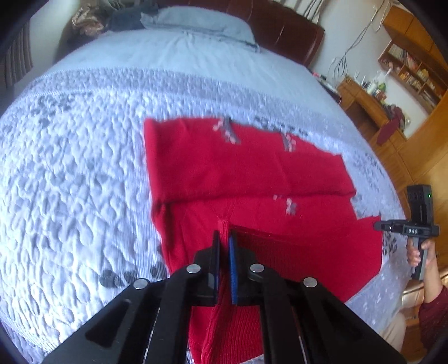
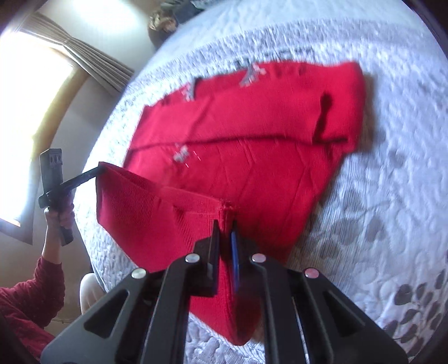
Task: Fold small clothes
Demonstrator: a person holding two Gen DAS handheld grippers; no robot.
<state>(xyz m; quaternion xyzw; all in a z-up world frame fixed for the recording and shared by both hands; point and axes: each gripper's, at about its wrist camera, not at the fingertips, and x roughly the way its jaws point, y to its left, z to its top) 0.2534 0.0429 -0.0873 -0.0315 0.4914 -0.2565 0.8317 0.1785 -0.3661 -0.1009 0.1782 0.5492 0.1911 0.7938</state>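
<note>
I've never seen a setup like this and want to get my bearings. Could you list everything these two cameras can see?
Red garment: one, red knit with small grey-white marks, partly folded on the bed, near hem lifted.
Bedspread: one, pale blue-grey quilted, covers the bed.
Pillow: one, pale blue, at the head of the bed.
Headboard: one, dark brown, behind the pillow.
Wooden shelves: light brown, by the far wall, holding books and small items.
Curtain: beige, beside the bright window.
Left gripper: black, clamped on one hem corner.
Right gripper: black, clamped on the other hem corner.
</note>
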